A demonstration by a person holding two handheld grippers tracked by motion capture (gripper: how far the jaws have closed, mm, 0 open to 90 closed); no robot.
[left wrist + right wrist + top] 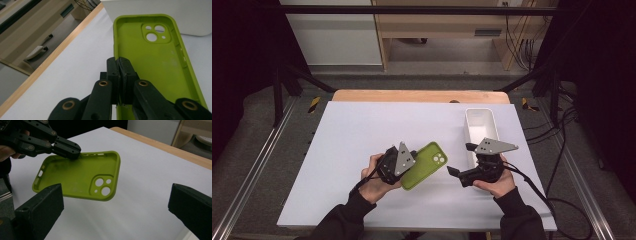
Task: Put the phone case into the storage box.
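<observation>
At lower centre of the high view, the left gripper (411,162) pinches one long edge of the green phone case (426,165), holding it tilted off the white table (362,135). The right gripper (452,171), just right, gapes wide, empty. Farther up right sits a white bin (481,120)

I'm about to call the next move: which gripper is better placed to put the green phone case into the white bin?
Left. The left gripper is already shut on the long side wall of the green phone case, holding it off the table. The right gripper is open and empty, though nearer the white bin.
</observation>
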